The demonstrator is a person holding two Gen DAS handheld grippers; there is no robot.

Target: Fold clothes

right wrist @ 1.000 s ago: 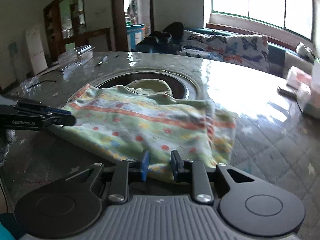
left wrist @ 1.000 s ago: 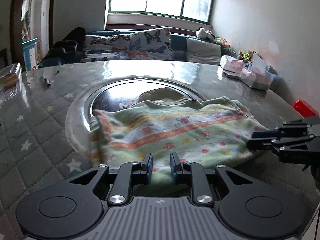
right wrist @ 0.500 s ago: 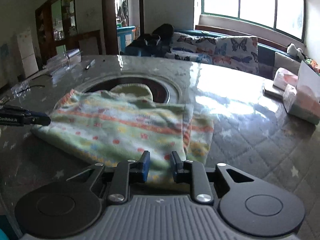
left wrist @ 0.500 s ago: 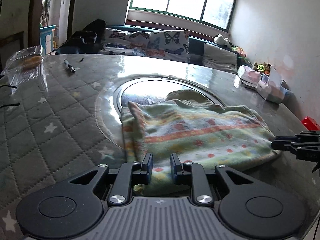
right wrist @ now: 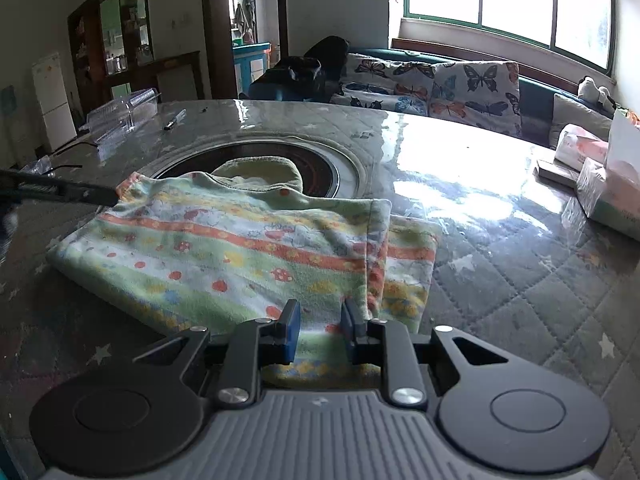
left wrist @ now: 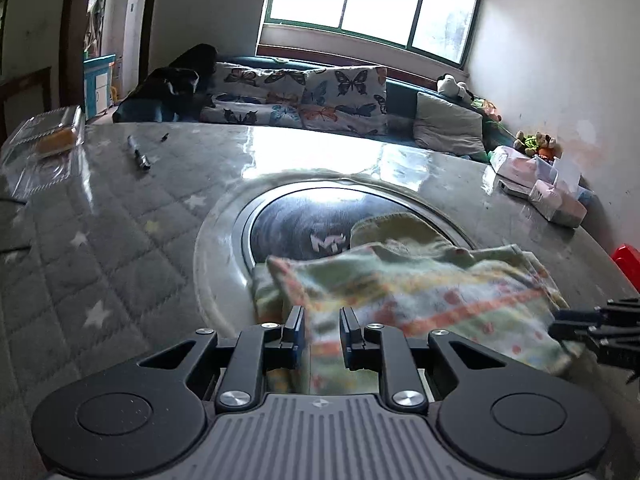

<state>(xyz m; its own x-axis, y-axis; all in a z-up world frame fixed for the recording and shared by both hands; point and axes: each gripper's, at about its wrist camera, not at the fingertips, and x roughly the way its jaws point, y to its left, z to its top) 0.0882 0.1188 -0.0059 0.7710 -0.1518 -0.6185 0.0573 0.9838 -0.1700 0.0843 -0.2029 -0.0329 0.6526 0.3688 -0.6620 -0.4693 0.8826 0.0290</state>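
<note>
ITEM: green fleece garment with orange stripes and dots [right wrist: 240, 256] is lying part-folded on quilted grey star-print table [right wrist: 540, 300], overlapping round dark inset [left wrist: 296, 232] | HANDLING: judging soft, light, limp; taking hems or corners | LEFT gripper [left wrist: 321, 334]: jaws parted, cloth lying between | RIGHT gripper [right wrist: 319, 330]: jaws parted likewise
</note>
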